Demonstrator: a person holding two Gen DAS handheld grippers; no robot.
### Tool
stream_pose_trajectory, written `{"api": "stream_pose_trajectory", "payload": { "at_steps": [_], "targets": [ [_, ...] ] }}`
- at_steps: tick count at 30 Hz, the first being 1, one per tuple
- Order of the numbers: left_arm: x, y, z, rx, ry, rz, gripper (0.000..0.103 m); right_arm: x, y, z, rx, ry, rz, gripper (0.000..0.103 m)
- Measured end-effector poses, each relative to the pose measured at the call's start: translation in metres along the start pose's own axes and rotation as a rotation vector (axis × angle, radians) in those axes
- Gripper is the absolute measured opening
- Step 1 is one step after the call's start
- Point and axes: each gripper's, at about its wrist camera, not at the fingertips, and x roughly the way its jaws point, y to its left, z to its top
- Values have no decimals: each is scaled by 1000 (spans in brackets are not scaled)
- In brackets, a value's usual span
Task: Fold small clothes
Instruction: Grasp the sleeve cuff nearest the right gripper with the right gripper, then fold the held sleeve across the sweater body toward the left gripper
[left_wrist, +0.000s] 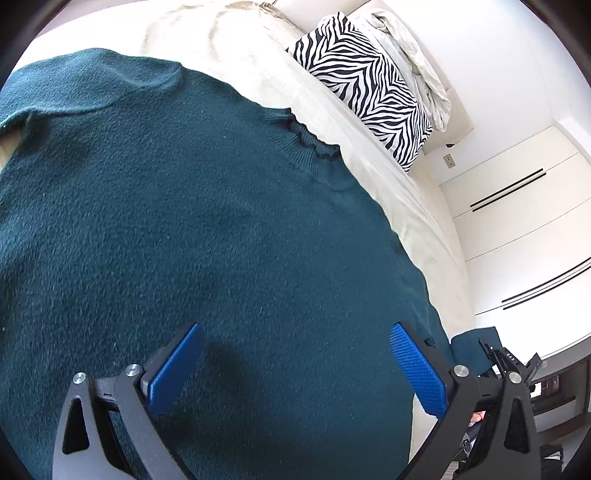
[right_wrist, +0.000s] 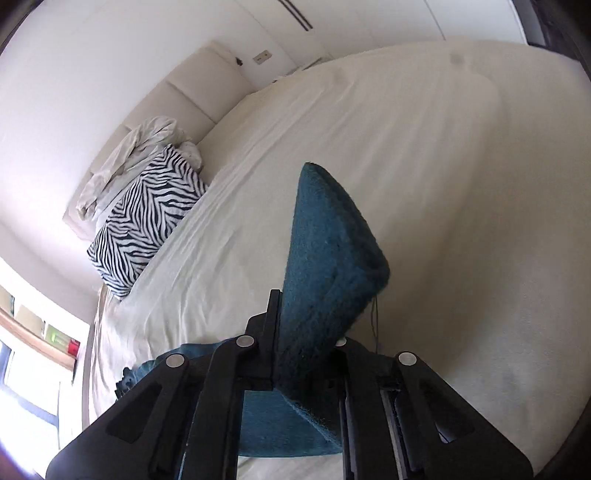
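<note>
A dark teal knitted sweater (left_wrist: 192, 221) lies spread flat on a cream bed cover (left_wrist: 258, 62) and fills most of the left wrist view. My left gripper (left_wrist: 295, 354) hovers over its lower part, jaws wide apart, with blue pads (left_wrist: 417, 373) and nothing between them. In the right wrist view my right gripper (right_wrist: 306, 325) is shut on a fold of the same teal sweater (right_wrist: 328, 251), which sticks up past the fingers and stands lifted above the bed (right_wrist: 443, 184). More teal cloth (right_wrist: 273, 424) hangs below the jaws.
A zebra-striped pillow (left_wrist: 365, 88) and crumpled pale bedding (left_wrist: 413, 55) lie at the head of the bed against a padded headboard (right_wrist: 192, 85). White wardrobe doors (left_wrist: 524, 229) stand beyond the bed's edge. A window with a wooden shelf (right_wrist: 33, 343) is at the left.
</note>
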Motion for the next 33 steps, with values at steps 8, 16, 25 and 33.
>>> {"api": "stream_pose_trajectory", "payload": {
  "at_steps": [8,16,25,33],
  "targets": [
    [11,1,30,-59,33,-155,103,40,245,-164,-664,127,163,8],
    [43,-7,22,-127,161,-299,103,81,239,-269,-707,298,139,14],
    [76,-29,10,-128,227,-298,97,26,151,-279,-519,301,207,76],
    [79,-41,23,4,236,-150,9,-1,67,-258,-202,382,337,76]
  ]
}}
